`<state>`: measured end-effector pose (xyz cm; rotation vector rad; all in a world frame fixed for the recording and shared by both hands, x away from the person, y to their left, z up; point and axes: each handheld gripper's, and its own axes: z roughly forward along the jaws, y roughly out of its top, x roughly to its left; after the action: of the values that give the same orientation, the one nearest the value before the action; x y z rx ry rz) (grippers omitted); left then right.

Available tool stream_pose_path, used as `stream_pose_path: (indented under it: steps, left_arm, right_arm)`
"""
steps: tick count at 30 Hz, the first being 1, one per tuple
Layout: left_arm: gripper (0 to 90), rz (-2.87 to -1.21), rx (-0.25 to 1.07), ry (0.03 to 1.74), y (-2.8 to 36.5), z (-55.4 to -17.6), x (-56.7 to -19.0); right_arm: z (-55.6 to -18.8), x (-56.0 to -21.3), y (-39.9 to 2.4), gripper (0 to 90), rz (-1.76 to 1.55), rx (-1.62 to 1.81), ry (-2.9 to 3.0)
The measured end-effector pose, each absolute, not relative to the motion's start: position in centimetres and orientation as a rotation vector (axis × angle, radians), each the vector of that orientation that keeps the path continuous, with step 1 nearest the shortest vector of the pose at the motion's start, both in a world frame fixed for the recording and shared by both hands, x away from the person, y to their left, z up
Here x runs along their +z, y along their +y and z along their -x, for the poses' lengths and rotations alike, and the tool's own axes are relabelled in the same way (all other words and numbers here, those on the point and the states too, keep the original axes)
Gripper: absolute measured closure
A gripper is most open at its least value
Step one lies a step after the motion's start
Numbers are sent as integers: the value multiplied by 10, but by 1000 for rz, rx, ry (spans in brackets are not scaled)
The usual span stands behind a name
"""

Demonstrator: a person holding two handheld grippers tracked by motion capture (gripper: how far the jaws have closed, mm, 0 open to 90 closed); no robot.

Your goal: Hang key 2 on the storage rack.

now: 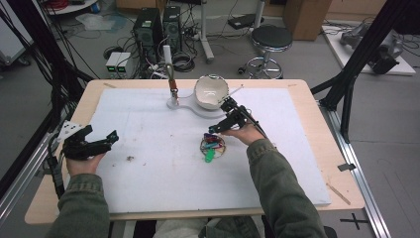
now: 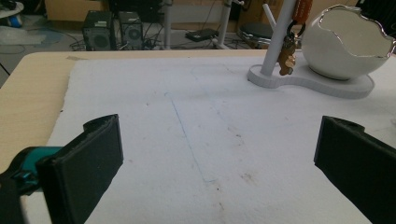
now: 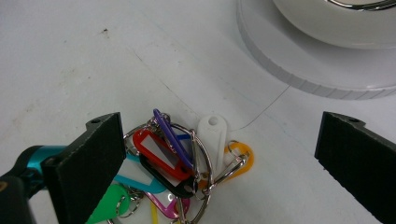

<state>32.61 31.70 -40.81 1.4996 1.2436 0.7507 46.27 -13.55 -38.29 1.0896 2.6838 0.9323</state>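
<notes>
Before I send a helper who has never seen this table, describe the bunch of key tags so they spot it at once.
On the white mat, look just in front of the white stand that carries the cracked-egg bowl. Below the right tongs lies the bunch of key tags: colourful plastic tags on metal rings, the mat's only multicoloured thing.

Key tags glossy coloured plastic on shiny metal rings; white mat matt, rough; bowl glossy.

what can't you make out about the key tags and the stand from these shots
- Bunch of key tags: in the right gripper view its lower tags are cut off by the bottom edge, and the left finger covers part of the green one.
- Tag labels: too small in the high view.
- Post of the white stand: its top is cut off in the left gripper view.
</notes>
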Motion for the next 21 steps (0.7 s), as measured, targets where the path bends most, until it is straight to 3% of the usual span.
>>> stream_pose_path:
  steps: [9, 12, 13, 16, 21]
  left_arm:
    - [17, -1500, 749, 1244, 317, -326, -408]
    - [17, -1501, 749, 1244, 317, -326, -408]
    - [17, -1503, 750, 1244, 317, -326, -408]
    - [17, -1506, 750, 1243, 317, -326, -408]
    - [17, -1508, 749, 1245, 317, -326, -409]
  right_arm:
    - [-461, -393, -128, 9, -1044, 886, 2707]
    - [-460, -395, -125, 64, -1026, 874, 2723]
    - [-461, -396, -124, 159, -996, 884, 2739]
    - [-461, -397, -123, 171, -985, 878, 2742]
    - [-461, -401, -120, 271, -966, 858, 2769]
